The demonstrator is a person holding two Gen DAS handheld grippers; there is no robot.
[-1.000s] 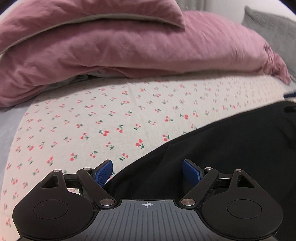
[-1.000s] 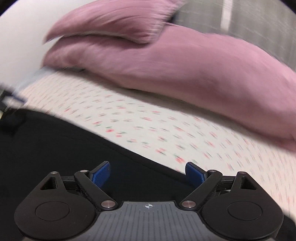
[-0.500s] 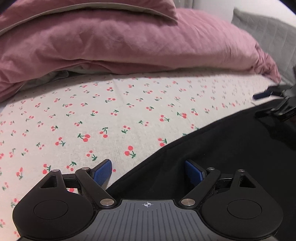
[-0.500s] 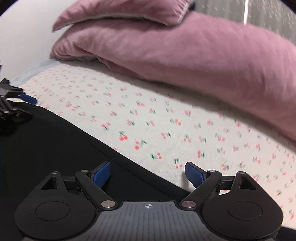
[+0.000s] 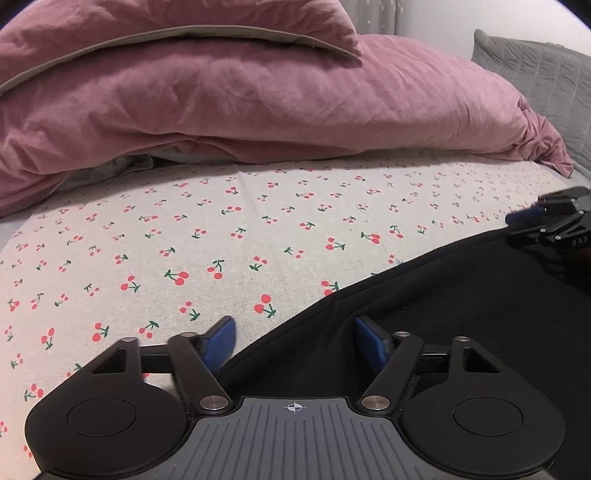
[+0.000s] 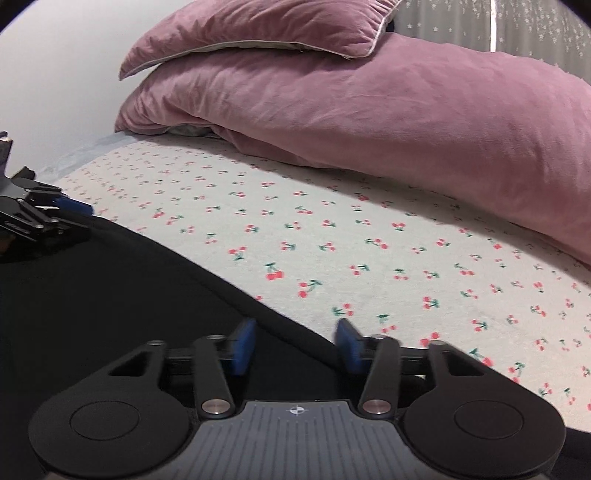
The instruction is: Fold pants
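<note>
We've got black pants (image 5: 461, 314) on cherry sheet (image 5: 221, 240), edge running 7-to-2 o'clock between left gripper (image 5: 295, 343) fingers, parted, nothing pinched. Right gripper (image 6: 295, 345) likewise gaping astride the hem, prob. not touching.

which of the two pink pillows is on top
The smaller pink pillow with the pale piped edge lies on top; the larger pink pillow beneath it rests on the cherry-print sheet.
</note>
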